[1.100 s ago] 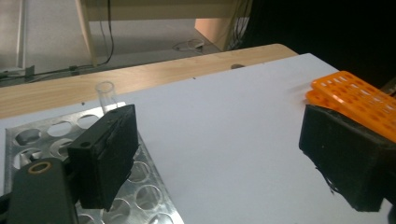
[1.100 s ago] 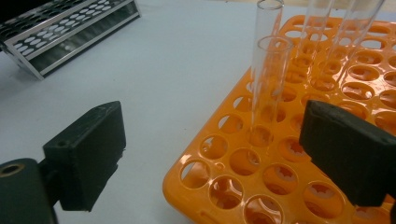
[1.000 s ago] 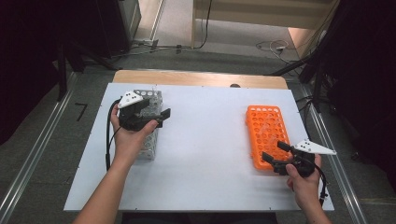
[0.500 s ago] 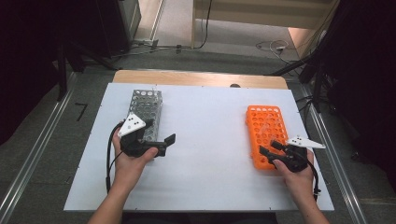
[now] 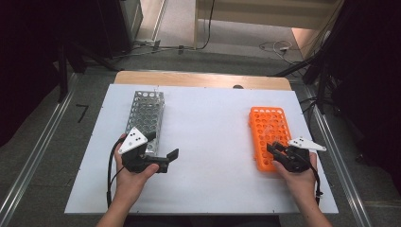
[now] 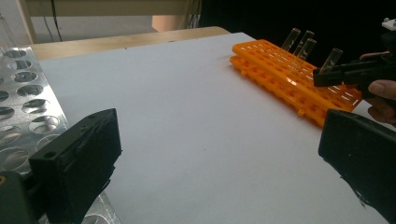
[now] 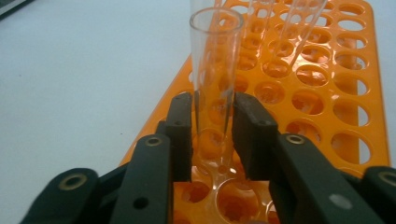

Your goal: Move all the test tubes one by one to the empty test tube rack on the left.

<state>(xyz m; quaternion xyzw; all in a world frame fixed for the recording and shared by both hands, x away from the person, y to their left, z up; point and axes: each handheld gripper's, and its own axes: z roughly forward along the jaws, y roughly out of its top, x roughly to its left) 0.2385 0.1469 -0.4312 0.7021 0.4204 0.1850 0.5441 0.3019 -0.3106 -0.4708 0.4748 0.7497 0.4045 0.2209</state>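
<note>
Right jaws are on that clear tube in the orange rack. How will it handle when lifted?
The test tube looks like thin clear glass: probably light, fragile and slippery, so squeeze gently. Its round bottom means it would likely roll if laid down. The right gripper pinches it low, so it may tilt.

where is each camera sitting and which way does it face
High view: above the person's side, looking forward and down on the white table; both forearms, left gripper and right gripper show.
Left gripper view: rides the left gripper, looking across the table between its wide-open jaws; the metal rack at left.
Right gripper view: rides the right gripper, jaws closing on a glass tube.
Shared: the orange rack shows in all three.
</note>
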